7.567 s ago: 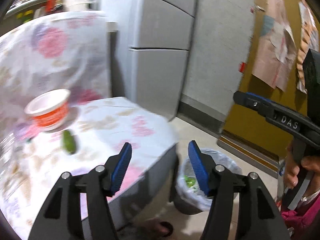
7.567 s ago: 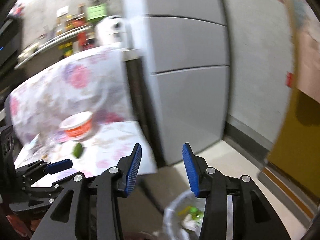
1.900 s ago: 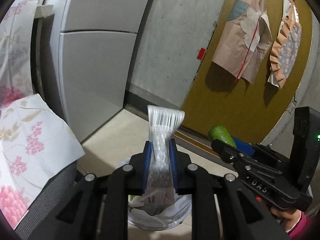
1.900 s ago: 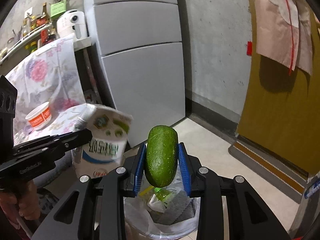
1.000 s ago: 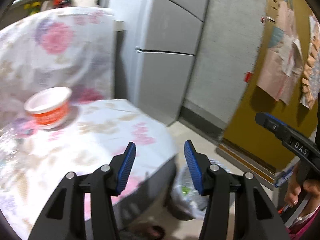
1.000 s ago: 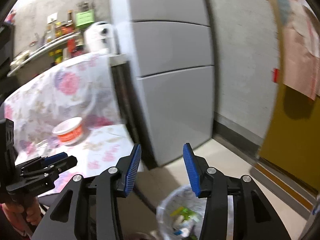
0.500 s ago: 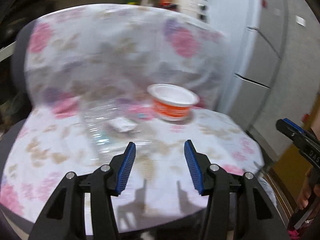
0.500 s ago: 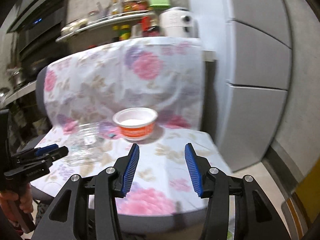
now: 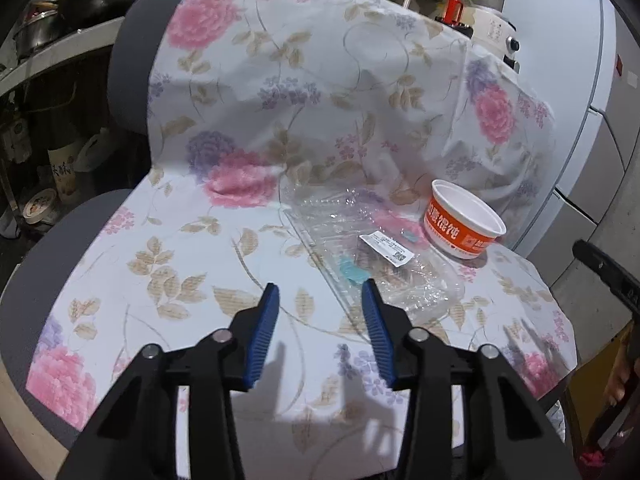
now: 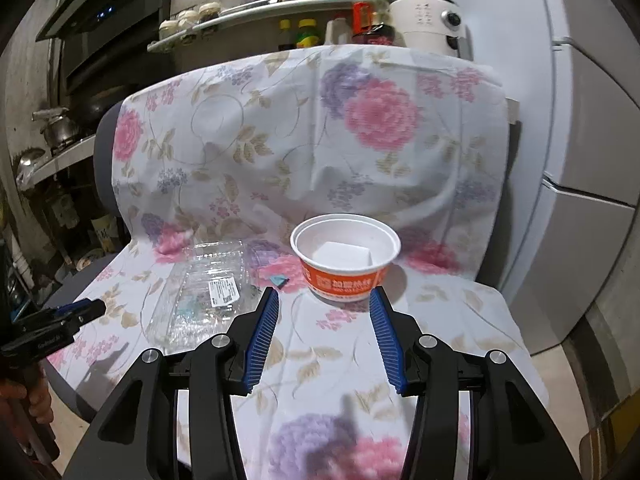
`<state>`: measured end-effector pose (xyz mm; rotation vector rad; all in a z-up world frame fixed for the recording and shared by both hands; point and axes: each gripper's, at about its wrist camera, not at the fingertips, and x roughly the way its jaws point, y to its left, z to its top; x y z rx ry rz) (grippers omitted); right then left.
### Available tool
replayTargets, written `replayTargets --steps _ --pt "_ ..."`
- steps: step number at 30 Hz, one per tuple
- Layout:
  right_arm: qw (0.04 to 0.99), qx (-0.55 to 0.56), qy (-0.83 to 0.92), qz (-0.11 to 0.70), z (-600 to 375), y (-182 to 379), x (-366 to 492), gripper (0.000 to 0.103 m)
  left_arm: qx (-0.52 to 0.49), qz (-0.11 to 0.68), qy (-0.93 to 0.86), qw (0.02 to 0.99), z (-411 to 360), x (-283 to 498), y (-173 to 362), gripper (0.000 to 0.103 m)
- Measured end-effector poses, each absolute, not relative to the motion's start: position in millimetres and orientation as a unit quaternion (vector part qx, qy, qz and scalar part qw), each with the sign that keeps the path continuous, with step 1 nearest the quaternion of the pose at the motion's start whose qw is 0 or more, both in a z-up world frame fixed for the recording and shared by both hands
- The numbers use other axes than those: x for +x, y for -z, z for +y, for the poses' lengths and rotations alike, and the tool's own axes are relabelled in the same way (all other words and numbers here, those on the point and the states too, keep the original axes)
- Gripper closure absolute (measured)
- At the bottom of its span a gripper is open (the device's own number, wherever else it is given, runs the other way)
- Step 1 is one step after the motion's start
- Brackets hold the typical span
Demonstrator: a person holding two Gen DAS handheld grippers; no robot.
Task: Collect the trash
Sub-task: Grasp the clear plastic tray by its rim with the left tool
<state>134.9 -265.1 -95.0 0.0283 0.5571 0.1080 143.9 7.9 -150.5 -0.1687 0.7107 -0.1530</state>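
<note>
An orange and white paper bowl (image 10: 345,261) stands on the flowered cloth (image 10: 224,148) over a grey chair; it shows in the left wrist view as the bowl (image 9: 462,220). Left of it lies a crumpled clear plastic clamshell box (image 10: 202,286) with a white label, seen closer as the box (image 9: 372,252). My right gripper (image 10: 323,300) is open, just short of the bowl, nothing between its pads. My left gripper (image 9: 320,294) hovers at the box's near edge; its jaws are closing with nothing between them. A small teal scrap (image 10: 279,279) lies by the bowl.
A grey fridge (image 10: 580,128) stands right of the chair. Behind it a shelf (image 10: 280,0) holds bottles and a white appliance (image 10: 430,20). Pots and clutter fill the dark shelves at left (image 9: 44,32). The other gripper's tip (image 10: 76,310) shows at the left edge.
Both views have swung from the bin and fridge round to the chair seat. Both grippers came nearer the bowl and the plastic box. The left jaws have narrowed.
</note>
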Motion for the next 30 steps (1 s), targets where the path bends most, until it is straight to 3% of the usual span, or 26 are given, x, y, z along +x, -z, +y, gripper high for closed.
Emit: replayTargets --steps 11,19,24,30 --pt "0.959 0.022 -0.057 0.276 -260.9 109.6 144.1 0.054 -0.11 0.394 0.072 0.91 -19.2 213.5 177.3 0.069" --pt "0.958 0.02 -0.046 0.281 -270.6 116.2 137.4 0.054 -0.116 0.445 0.059 0.886 -29.4 252.5 207.6 0.084" --pt "0.959 0.016 -0.041 0.28 -271.5 114.9 131.4 0.054 -0.138 0.415 0.071 0.896 -20.5 244.7 194.5 0.099" --pt "0.959 0.008 -0.047 0.279 -260.4 109.6 129.0 0.054 -0.17 0.346 0.089 0.918 11.7 207.7 150.6 0.1"
